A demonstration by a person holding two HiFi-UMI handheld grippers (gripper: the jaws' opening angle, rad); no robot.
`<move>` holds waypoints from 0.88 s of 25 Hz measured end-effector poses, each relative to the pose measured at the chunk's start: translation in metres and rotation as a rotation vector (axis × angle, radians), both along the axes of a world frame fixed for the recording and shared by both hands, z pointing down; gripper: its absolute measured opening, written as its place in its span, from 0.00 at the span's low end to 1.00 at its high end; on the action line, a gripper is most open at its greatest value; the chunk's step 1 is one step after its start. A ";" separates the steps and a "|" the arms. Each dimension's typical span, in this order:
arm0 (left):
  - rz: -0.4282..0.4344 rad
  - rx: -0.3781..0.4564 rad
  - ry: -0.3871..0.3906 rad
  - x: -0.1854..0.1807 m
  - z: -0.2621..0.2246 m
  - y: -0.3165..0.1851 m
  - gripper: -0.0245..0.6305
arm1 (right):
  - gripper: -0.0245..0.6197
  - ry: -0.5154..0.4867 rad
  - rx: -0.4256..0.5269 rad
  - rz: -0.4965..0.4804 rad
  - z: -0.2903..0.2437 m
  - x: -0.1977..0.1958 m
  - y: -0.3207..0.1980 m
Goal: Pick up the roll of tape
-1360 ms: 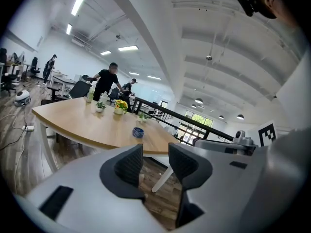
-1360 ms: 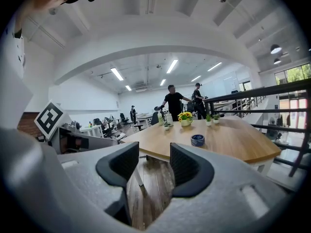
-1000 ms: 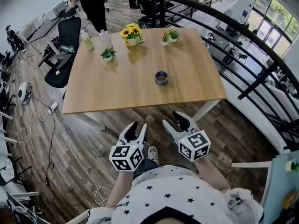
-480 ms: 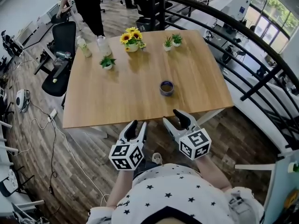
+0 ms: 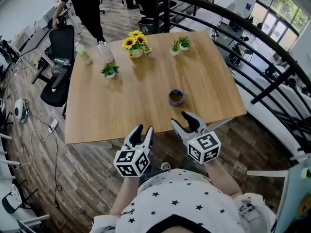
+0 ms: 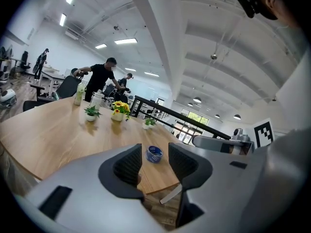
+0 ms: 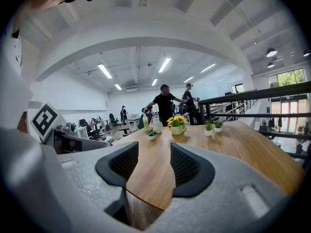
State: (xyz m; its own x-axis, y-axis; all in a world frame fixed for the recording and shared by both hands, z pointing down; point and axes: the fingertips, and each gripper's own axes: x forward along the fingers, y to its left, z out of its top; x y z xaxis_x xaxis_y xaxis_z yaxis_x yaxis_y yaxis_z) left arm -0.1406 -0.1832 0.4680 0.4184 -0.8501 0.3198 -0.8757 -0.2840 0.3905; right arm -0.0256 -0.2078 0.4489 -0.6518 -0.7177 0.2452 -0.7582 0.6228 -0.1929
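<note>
Office, probably: black swivel chair [image 5: 62,40]

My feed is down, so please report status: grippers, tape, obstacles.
Left gripper open, empty. Right gripper open, empty. Blue roll of tape lies flat on light wooden table, untouched, ahead of right gripper. Nothing between them.

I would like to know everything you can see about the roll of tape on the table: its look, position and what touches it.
The roll of tape is a small ring, blue outside, brownish inside. It lies flat, hole upward, on the wooden table, near the edge closest to the person, right of centre, with nothing beside it. Only the table touches it: the left gripper and the right gripper, both open, are short of it.
</note>
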 end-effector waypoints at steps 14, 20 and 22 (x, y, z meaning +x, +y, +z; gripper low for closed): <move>-0.009 -0.050 0.025 0.003 0.020 -0.052 0.28 | 0.33 0.063 -0.050 0.083 0.030 0.029 -0.072; -0.015 -0.058 0.046 0.009 0.022 -0.079 0.28 | 0.33 0.105 -0.077 0.090 0.053 0.039 -0.112; -0.019 -0.063 0.049 0.009 0.024 -0.086 0.28 | 0.33 0.119 -0.091 0.090 0.062 0.040 -0.122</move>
State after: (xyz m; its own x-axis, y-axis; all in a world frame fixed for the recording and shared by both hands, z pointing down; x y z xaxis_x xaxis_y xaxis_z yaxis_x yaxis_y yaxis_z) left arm -0.1312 -0.2689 0.4920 0.4192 -0.8367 0.3525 -0.8599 -0.2414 0.4497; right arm 0.0147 -0.3302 0.5110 -0.5481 -0.7432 0.3836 -0.8312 0.5352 -0.1508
